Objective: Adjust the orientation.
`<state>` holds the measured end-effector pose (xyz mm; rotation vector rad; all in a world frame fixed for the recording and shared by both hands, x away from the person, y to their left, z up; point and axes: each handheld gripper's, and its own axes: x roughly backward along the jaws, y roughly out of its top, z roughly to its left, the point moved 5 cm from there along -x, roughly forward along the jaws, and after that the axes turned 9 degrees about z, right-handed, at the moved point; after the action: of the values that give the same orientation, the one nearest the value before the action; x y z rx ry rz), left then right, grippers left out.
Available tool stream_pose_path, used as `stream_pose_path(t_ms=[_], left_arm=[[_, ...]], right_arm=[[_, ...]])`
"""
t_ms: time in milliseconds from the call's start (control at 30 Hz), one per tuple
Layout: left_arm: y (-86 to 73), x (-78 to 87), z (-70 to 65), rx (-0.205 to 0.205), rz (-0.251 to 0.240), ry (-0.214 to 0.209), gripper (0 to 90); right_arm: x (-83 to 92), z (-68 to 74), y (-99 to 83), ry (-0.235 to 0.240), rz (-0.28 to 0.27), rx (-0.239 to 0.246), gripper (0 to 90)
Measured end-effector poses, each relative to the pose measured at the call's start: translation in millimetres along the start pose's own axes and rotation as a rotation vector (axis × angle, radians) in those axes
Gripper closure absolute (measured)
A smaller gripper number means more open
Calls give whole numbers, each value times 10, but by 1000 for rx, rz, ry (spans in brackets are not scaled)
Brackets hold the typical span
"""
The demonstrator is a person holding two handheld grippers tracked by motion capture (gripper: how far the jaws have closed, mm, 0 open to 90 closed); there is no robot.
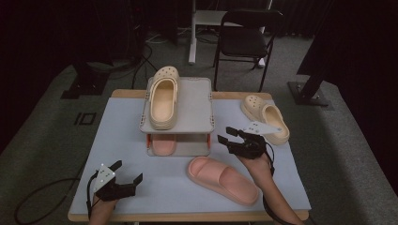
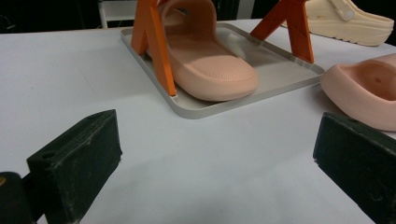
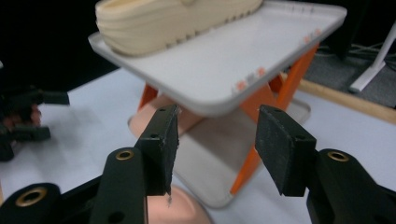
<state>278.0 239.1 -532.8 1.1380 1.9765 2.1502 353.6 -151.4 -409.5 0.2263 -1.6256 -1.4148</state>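
A two-tier rack stands at the table's middle, and its grey top tray (image 1: 197, 105) carries a cream clog (image 1: 163, 96). A pink slide (image 1: 164, 144) lies on the lower tray (image 2: 224, 109). A second pink slide (image 1: 223, 179) lies on the table in front of the rack. A second cream clog (image 1: 265, 117) lies at the right. My right gripper (image 1: 225, 134) hovers above the loose slide's heel end, pointing at the rack, open with nothing between its jaws (image 3: 217, 144). My left gripper (image 1: 127, 171) is open near the front left edge (image 2: 215, 154).
Orange legs (image 2: 156, 46) hold up the rack's top tray. A black folding chair (image 1: 248, 37) and a white stand leg (image 1: 192, 33) are on the floor beyond the table. Cables (image 1: 42, 197) trail off the front left corner.
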Motion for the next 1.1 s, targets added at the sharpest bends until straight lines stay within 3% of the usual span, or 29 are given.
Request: stream_pose_path(t_ms=[433, 800, 1100], left_arm=[[-2, -1, 7, 5, -3, -2, 10], [2, 4, 1, 7, -5, -2, 10], [8, 8, 6, 5, -9, 0, 10]], right_arm=[[-57, -126, -565, 17, 64, -27, 435], [24, -157, -838, 28, 105, -7, 435], [-5, -118, -1072, 51, 150, -20, 441]])
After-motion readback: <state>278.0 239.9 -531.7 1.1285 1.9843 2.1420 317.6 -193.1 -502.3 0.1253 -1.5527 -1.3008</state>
